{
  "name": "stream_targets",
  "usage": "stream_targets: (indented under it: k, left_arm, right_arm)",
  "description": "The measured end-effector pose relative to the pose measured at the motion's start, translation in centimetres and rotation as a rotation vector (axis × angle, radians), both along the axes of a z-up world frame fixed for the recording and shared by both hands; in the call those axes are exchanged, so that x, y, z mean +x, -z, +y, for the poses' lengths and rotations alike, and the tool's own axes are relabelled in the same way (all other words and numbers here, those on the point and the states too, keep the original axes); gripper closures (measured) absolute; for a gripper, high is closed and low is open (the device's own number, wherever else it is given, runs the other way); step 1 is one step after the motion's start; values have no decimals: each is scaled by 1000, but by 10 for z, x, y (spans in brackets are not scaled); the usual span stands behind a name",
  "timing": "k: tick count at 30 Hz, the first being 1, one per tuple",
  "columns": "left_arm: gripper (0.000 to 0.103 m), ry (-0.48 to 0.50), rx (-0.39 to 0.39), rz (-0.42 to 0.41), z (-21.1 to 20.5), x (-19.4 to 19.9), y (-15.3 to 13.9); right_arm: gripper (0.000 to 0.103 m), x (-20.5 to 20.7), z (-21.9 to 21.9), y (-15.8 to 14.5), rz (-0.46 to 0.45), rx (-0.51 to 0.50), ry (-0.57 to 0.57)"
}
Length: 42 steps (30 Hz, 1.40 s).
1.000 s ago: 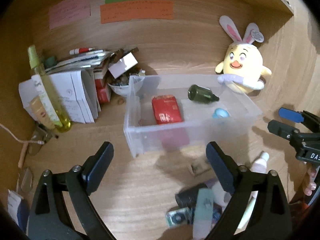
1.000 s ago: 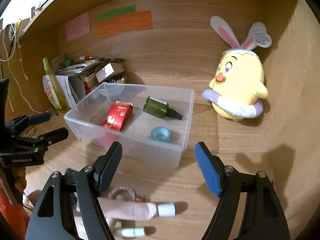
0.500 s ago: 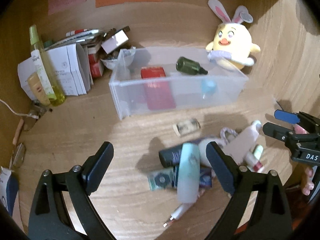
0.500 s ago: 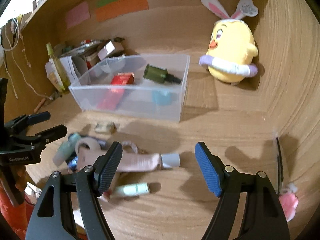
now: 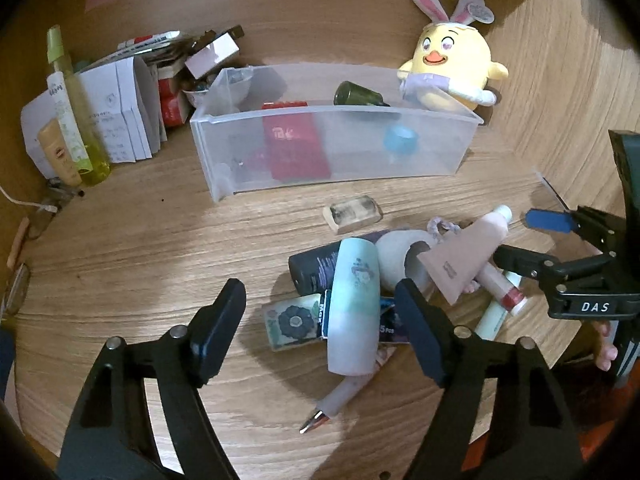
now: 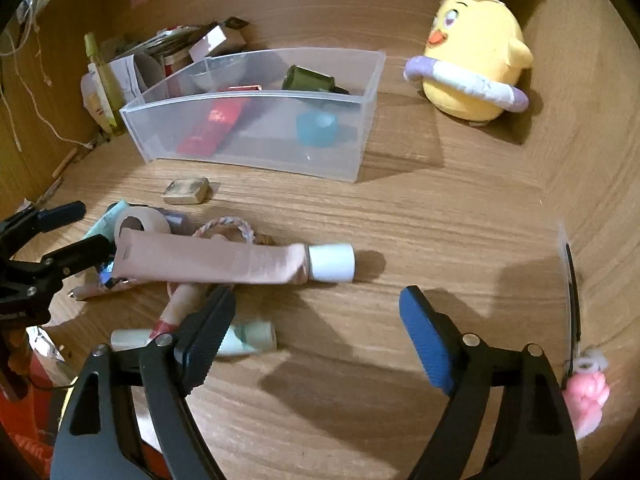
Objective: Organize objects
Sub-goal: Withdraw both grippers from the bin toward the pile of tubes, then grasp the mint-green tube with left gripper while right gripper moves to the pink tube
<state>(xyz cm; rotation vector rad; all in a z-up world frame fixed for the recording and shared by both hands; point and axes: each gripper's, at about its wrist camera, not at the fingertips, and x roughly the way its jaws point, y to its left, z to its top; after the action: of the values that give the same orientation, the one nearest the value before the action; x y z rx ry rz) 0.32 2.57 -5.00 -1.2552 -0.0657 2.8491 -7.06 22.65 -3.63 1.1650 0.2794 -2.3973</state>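
A pile of toiletries lies on the wooden desk in front of a clear plastic bin (image 5: pixel 332 148) (image 6: pixel 256 136). The bin holds a red pack (image 5: pixel 296 148), a dark green bottle (image 5: pixel 358 96) and a blue tape roll (image 5: pixel 400 140). My left gripper (image 5: pixel 318 332) hovers over the pile with its jaws closing. A mint tube (image 5: pixel 354 308) lies below and between them, untouched. My right gripper (image 6: pixel 316 332) is opening over bare wood, just in front of a long pink tube (image 6: pixel 208 260) (image 5: pixel 464 256). A small mint tube (image 6: pixel 248 336) lies by its left finger.
A yellow chick plush (image 5: pixel 452 64) (image 6: pixel 476 68) stands right of the bin. Papers, boxes and a yellow spray bottle (image 5: pixel 76 120) crowd the back left corner. A small tan block (image 5: pixel 352 214) lies between bin and pile. A pink charm (image 6: pixel 584 396) hangs at the right.
Both grippers have sunk and tipped down towards the pile, so the bin sits higher in each view. The left jaws have narrowed and the right jaws have widened.
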Motion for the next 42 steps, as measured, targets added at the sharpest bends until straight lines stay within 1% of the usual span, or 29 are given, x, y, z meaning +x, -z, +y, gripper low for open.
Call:
stream_targets:
  k: [3,6,8,10,15,16,17,20,21,22,23,24,26,27,29,32,33,34,37,39,40,41,42]
  left_arm:
    - [33,5,2,-6,0,-3,3]
    - [36,8,7,-2,0,-5,3]
    - [41,11,8,0,0,-7,3]
    - [47,15,11,1,0,-10,4]
    - [58,31,10,-3,2,-14,6]
    - [62,33,10,-3,2,-15,6]
    - [63,34,10,-3,2,-15,6]
    - [68,32,6,1,2,-16,6]
    - [73,31,7,1,1,-16,6]
    - [78,30,9,0,0,-16,6]
    - [79,29,11,-1,-1,-16,5]
    - [79,26,16,1,-2,-16,5]
    - [79,21,24,6,-5,-16,3]
    - [79,15,24,10,-7,-16,2]
    - [80,5,29,19,-11,-15,-1]
    - [80,-9,39,33,-17,-13,-5]
    - [83,-12,41,37,-19,-13,-7]
    - [89,-13,44,40,-21,-12,-8]
    - [89,-18,49,49,-24,-12,-12]
    - [89,-18,48,56,-24,-12,-14]
    - [89,-14,48,60,-24,-12,-14]
    - [89,-12,48,64,-24,-12,-15]
    - [89,-10,48,67,-24,-12,-16]
  right_arm:
    - [21,-4,-6,0,4,17,-30]
    - [21,-8,-11,1,3,37,-51]
    - [21,-10,-15,1,4,48,-71]
    - [21,-11,-19,0,16,51,-86]
    - [22,-17,-27,-3,35,57,-108]
    - [25,-18,-28,-3,38,57,-116]
    - [28,-19,-30,-4,42,61,-123]
    - [33,-24,-36,-4,52,80,-137]
    - [33,-25,-38,-3,49,83,-140]
    - [36,-26,-39,-3,51,86,-144]
    - [41,-28,-41,-4,55,91,-145]
    - [44,-30,-42,-4,51,91,-148]
    - [59,-34,-44,-4,32,80,-156]
    - [62,-37,-44,-3,21,74,-156]
    - [74,-40,-44,-2,7,66,-153]
    - [83,-43,-42,-3,-13,43,-150]
    - [83,-42,-41,-4,-17,37,-148]
    - [83,-41,-39,-4,-25,30,-148]
    - [82,-42,-32,-8,-69,1,-128]
    - [76,-43,-24,-11,-95,-36,-104]
    - [67,-43,-21,-13,-101,-54,-90]
    - [61,-44,-15,-16,-101,-83,-62]
    - [60,-44,-12,-18,-100,-101,-46]
